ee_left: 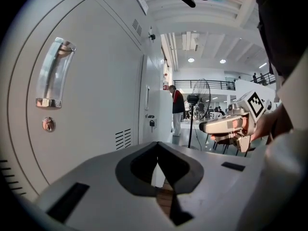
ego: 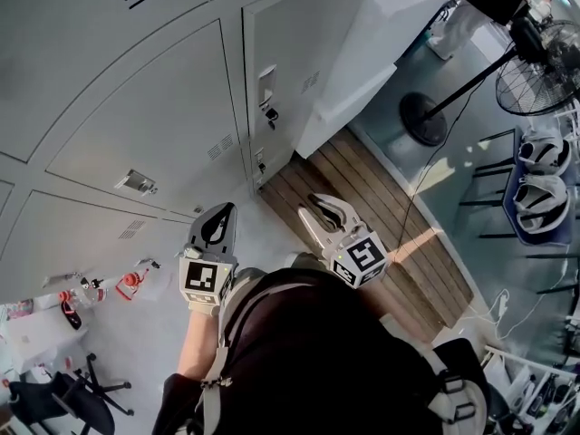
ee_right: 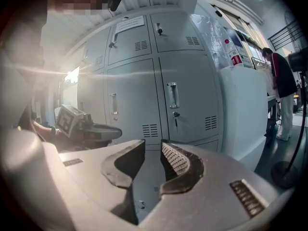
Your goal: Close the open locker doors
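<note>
The grey locker doors in view all lie flush with their frames. In the head view, one door (ego: 281,71) carries a handle and a key; a wider door (ego: 154,134) is left of it. My left gripper (ego: 223,208) and right gripper (ego: 308,205) point at the locker bank from a short way off, touching nothing. The left gripper (ee_left: 157,143) is shut and empty, beside a door with a clear handle (ee_left: 54,73). The right gripper (ee_right: 152,143) is open by a narrow gap with nothing in it, facing a keyed door (ee_right: 185,100).
A white cabinet (ego: 381,34) juts out right of the lockers. A wooden slatted board (ego: 390,216) covers the floor before it. A standing fan (ego: 535,75) with a round base (ego: 424,118) is at the right, and a person (ee_right: 281,81) stands farther off. An office chair (ego: 77,390) is at lower left.
</note>
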`<action>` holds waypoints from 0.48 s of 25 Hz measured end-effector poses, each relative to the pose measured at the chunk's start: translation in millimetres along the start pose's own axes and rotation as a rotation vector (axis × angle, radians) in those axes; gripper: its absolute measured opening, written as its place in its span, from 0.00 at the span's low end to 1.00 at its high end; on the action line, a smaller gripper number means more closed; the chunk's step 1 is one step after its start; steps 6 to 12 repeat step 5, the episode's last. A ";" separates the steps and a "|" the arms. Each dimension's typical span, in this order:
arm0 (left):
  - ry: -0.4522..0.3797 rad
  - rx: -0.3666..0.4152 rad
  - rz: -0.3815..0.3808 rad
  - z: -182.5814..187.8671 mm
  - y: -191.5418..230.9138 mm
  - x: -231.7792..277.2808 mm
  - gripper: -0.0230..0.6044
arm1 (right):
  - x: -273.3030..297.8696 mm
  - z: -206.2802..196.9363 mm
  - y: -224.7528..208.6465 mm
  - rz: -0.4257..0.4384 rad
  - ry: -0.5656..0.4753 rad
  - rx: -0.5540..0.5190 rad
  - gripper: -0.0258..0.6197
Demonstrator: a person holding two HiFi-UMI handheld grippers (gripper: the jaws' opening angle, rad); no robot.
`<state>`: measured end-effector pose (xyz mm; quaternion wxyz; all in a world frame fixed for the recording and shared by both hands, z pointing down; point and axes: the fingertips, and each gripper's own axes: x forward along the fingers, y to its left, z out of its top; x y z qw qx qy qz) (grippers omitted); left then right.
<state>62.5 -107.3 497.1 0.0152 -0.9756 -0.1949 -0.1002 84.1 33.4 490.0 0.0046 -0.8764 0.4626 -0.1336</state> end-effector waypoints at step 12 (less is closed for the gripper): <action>0.004 -0.010 0.005 -4.8 0.9 -7.6 0.05 | 1.4 -1.4 8.8 0.012 0.003 -0.002 0.21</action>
